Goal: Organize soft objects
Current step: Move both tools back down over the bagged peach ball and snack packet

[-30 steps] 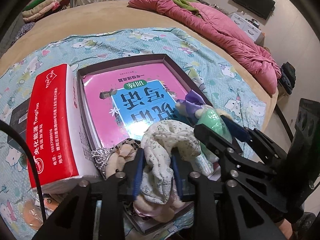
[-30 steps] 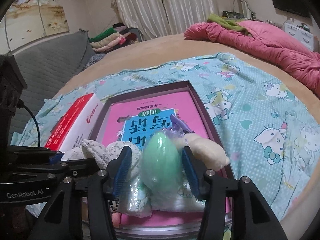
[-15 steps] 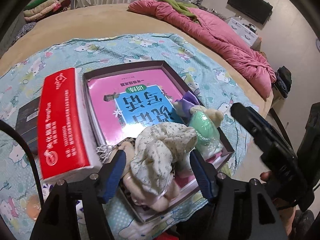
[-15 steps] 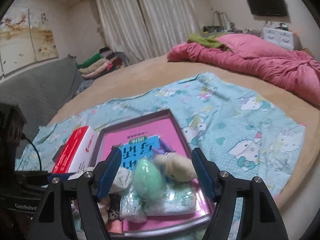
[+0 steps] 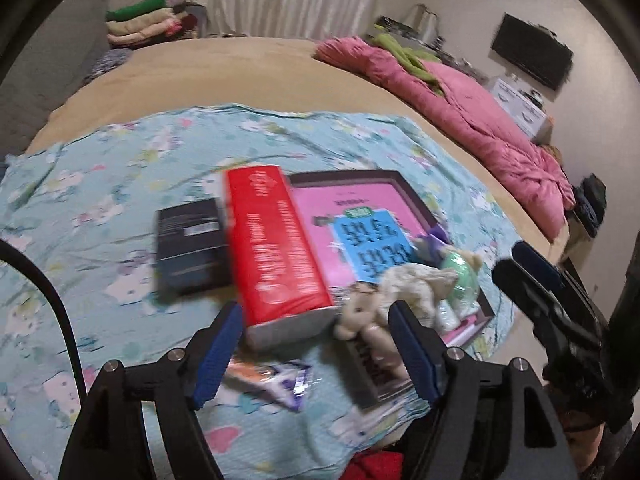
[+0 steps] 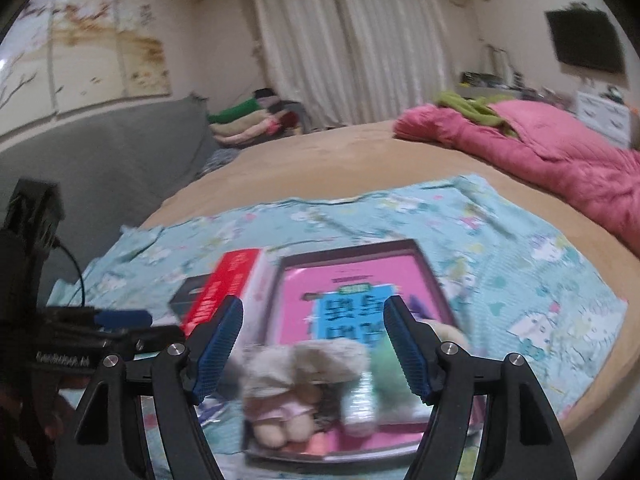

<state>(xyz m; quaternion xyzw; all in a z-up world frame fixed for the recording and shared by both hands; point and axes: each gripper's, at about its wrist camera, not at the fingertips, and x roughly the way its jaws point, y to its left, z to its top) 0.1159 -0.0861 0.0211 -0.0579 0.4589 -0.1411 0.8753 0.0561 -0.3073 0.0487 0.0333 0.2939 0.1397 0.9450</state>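
Observation:
A shallow dark-rimmed box with a pink and blue book inside lies on the patterned blue sheet. At its near end sit a cream floral soft toy, a green egg-shaped toy and a beige plush. My left gripper is open and empty, pulled back above the sheet. My right gripper is open and empty, back from the toys; it also shows at the right of the left wrist view.
A red tissue pack lies left of the box, a dark small box beside it. A crinkled wrapper lies near the left fingers. A pink quilt covers the bed's far right. Folded clothes are stacked behind.
Both grippers have opened, let go of the floral toy and the green egg, and pulled back and up from the box. The toys stay in the box.

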